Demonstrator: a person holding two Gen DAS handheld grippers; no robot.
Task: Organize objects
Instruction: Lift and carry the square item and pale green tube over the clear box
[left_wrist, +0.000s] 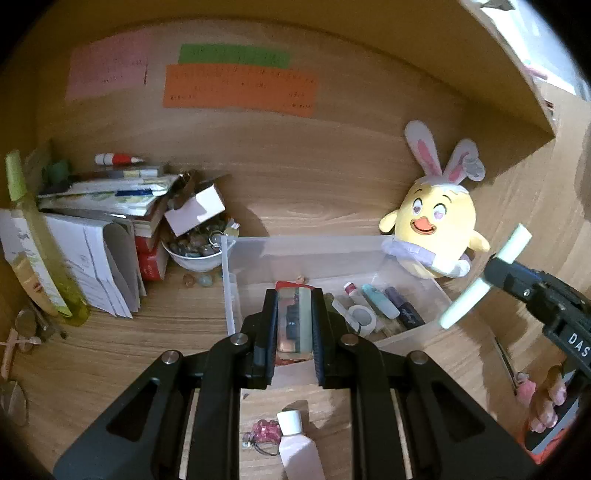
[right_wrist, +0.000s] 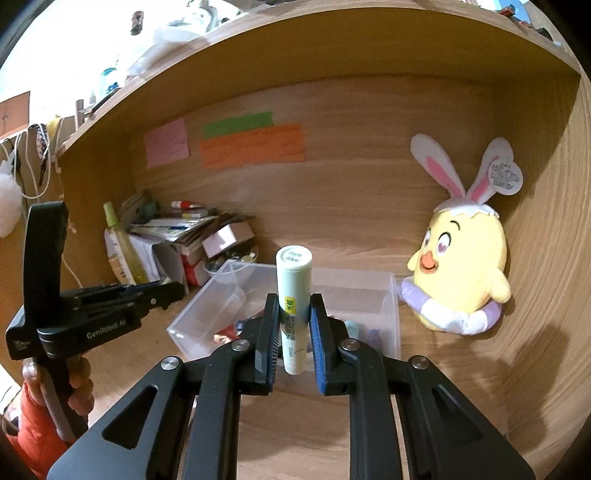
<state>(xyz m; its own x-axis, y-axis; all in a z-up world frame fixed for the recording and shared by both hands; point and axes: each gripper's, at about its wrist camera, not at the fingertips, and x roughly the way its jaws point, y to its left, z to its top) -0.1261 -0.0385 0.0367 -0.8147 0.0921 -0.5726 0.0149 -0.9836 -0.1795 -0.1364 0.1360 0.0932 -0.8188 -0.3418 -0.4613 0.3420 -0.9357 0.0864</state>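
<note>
My left gripper (left_wrist: 294, 295) is shut on a small clear rectangular case (left_wrist: 293, 326) with dark contents, held above the near edge of a clear plastic bin (left_wrist: 303, 243). The bin holds several small tubes (left_wrist: 380, 301) and a roll of tape (left_wrist: 362, 315). At the right of the left wrist view, my right gripper (left_wrist: 493, 267) is shut on a pale green tube (left_wrist: 469, 297). In the right wrist view that tube (right_wrist: 293, 266) stands upright between the pads of the right gripper (right_wrist: 294, 300), in front of the bin (right_wrist: 394, 295). The left gripper (right_wrist: 173, 291) shows at the left.
A yellow chick plush (left_wrist: 439, 225) with bunny ears leans in the right corner behind the bin. A bowl of stones (left_wrist: 195, 254), stacked books (left_wrist: 110, 206) and a yellow-green spray bottle (left_wrist: 37, 236) crowd the left. A white bottle (left_wrist: 297, 446) and a pink charm (left_wrist: 264, 432) lie near me.
</note>
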